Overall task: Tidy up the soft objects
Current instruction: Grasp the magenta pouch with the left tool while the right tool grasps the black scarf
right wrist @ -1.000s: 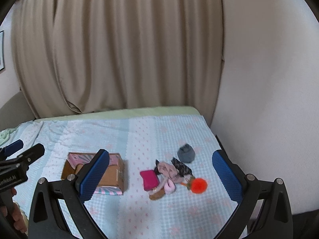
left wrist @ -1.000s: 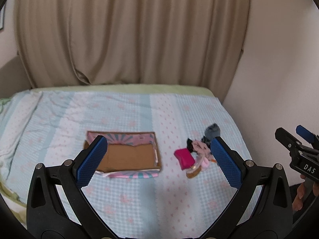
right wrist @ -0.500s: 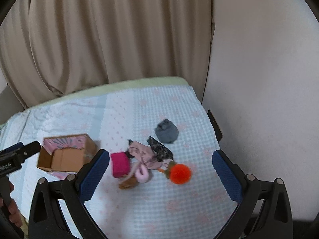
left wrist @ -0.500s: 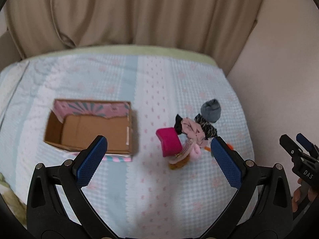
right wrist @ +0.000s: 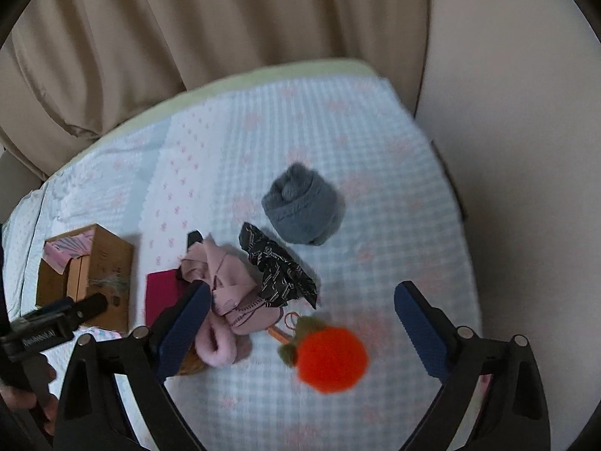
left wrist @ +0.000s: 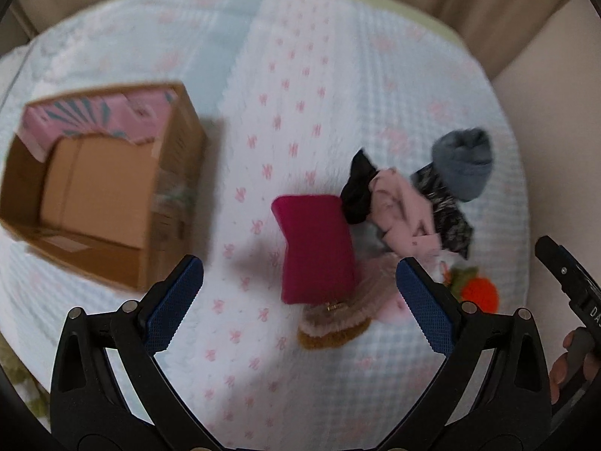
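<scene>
two open grippers over a pile of soft things on the bed

the bed is the biggest thing here. it has a bumpy, waffle-like cover in pale blue and white with small pink bows. on its left side sits a cardboard box. it is stiff and open on top, has pink and teal paper on its far wall, and looks empty.

the soft things lie in a heap to the right of the box, well apart from it. the grey knit roll is round and fuzzy and sits a bit off from the rest. the dark pink pouch is flat, smooth and squarish. the pale pink cloth is crumpled and lies on a black patterned cloth. the orange pom-pom is a fluffy ball with green leaves.

the left hand-held gripper is spread wide, holding nothing, with the pouch in front of it. the right hand-held gripper is also spread with nothing pinched. its jaws have just been closing a little, and the pom-pom lies between them, not squeezed.

to do this well, i think each one should come straight down on one thing, pinch its middle, and not snag the cloths beside it. soft things squash, so close gently.
</scene>
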Available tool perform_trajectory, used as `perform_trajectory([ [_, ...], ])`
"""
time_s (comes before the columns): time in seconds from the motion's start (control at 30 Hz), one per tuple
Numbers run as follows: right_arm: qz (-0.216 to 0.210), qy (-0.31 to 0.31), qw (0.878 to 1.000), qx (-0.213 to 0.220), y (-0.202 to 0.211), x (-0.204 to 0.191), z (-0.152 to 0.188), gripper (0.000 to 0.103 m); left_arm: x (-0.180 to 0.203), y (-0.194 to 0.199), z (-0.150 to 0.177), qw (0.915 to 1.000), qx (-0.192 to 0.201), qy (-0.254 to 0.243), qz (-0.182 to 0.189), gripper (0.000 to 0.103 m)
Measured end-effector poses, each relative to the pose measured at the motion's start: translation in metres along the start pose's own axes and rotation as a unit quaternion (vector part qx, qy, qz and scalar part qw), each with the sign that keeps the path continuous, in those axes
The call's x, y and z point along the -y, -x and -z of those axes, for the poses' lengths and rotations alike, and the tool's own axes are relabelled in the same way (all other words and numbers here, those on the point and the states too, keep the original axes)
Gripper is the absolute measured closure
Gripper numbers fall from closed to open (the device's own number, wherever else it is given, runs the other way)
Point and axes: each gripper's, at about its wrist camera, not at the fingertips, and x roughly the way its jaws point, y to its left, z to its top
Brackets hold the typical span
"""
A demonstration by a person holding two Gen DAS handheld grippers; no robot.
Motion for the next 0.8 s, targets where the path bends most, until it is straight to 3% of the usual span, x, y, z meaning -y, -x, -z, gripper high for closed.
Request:
perform_trajectory([
  [0.27, -0.03, -0.006, 0.997, -0.073, -0.092, 0.002, -0.007, 0.018, 0.005, -0.07, -0.008, 0.9986, -0.052, 0.005, -0.01, 0.007],
  [0.47, -0.05, -0.01, 0.993, -0.106, -0.136, 0.001, -0.005, 0.034, 0.002, -0.102, -0.008, 0.9968, -0.077, 0.018, -0.007, 0.012],
  [0.53, -0.055, -0.011, 0.992, -0.112, -0.146, 0.0, -0.004, 0.041, 0.0, -0.108, -0.009, 0.9965, -0.08, 0.025, -0.004, 0.018],
  [0.6, -0.062, -0.013, 0.991, -0.116, -0.151, 0.0, -0.004, 0.047, -0.001, -0.115, -0.01, 0.9955, -0.09, 0.031, 0.005, 0.033],
  [0.8, -0.084, -0.016, 0.99, -0.112, -0.153, -0.004, -0.004, 0.068, 0.0, -0.116, -0.015, 0.9961, -0.085, 0.022, 0.006, 0.05],
])
